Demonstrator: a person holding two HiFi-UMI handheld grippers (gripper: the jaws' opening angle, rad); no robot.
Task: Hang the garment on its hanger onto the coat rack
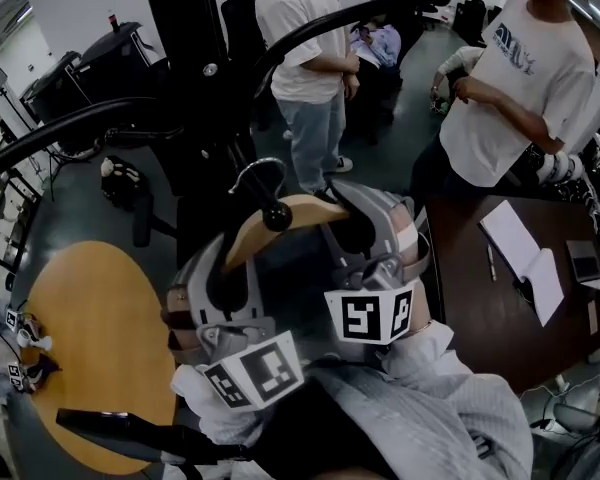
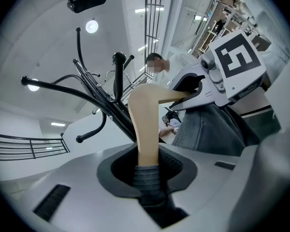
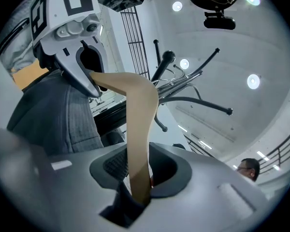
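Okay, so the black coat rack (image 1: 180, 58) fills the middle, arms fanning out; right up against it the grey garment (image 2: 210, 129) drapes off a wooden hanger (image 1: 300, 211) (held up among the pegs); left gripper (image 2: 147, 170) is clamped on one end of the wood, with some fabric pinched in too; right gripper (image 3: 137, 178) grips the other end; the metal hook (image 1: 252, 174) sits just beside a knobbed peg (image 1: 277, 218), can't tell if it's caught.
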